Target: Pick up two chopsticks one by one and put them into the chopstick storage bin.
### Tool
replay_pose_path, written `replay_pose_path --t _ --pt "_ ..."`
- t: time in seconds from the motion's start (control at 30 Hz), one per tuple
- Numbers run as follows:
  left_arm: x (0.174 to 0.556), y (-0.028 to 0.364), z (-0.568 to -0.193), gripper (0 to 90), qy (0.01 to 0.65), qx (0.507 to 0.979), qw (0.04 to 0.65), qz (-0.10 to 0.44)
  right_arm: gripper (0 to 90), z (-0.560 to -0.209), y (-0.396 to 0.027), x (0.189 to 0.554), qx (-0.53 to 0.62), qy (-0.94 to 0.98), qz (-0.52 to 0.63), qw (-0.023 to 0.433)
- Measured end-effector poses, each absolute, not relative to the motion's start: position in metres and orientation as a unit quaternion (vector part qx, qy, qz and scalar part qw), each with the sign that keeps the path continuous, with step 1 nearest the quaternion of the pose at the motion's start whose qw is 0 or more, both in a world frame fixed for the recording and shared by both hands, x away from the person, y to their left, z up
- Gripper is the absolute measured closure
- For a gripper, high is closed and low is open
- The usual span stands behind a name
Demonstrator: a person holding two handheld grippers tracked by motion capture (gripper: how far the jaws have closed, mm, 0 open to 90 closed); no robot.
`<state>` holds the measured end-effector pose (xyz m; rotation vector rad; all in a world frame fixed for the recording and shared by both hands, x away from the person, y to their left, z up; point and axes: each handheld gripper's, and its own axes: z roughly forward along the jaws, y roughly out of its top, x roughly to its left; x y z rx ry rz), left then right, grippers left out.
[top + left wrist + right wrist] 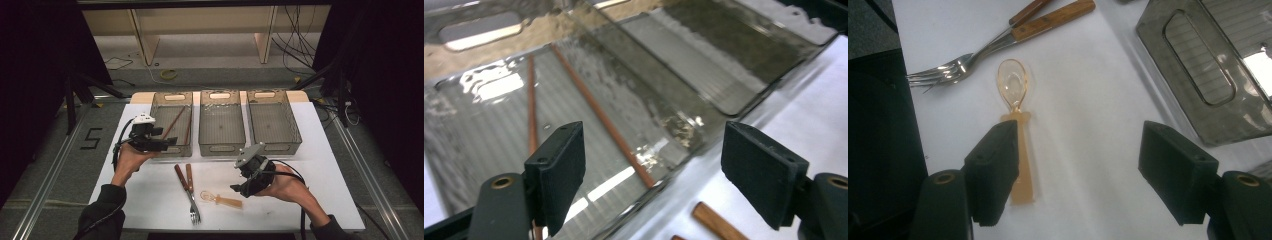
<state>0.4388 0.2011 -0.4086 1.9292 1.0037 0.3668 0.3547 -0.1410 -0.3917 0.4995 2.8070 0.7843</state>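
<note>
Three clear grey bins stand in a row at the back of the white table (330,165): left bin (171,102), middle bin (222,120), right bin (273,117). Two brown chopsticks (175,122) (599,112) lie in the left bin. My left gripper (167,145) (654,175) hovers open over that bin's near edge, nothing between its jaws. Two wooden-handled forks (187,187) (1013,35) lie at the table's front middle. A translucent orange spoon (222,199) (1015,105) lies just right of them. My right gripper (240,189) (1073,180) is open just above the spoon's handle.
The middle and right bins hold nothing. A brown handle end (719,222) lies on the table below the left gripper. The table's front edge runs close behind the forks' tines. Cables and shelving lie on the floor beyond the table.
</note>
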Motion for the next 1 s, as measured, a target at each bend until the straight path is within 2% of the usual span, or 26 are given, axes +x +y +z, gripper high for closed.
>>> replay_pose_path --t 1.0 --pt "0.378 0.170 -0.419 20.9 0.314 0.805 0.482 0.143 34.8 -0.406 -0.131 0.352 0.159 0.954 0.244 0.072"
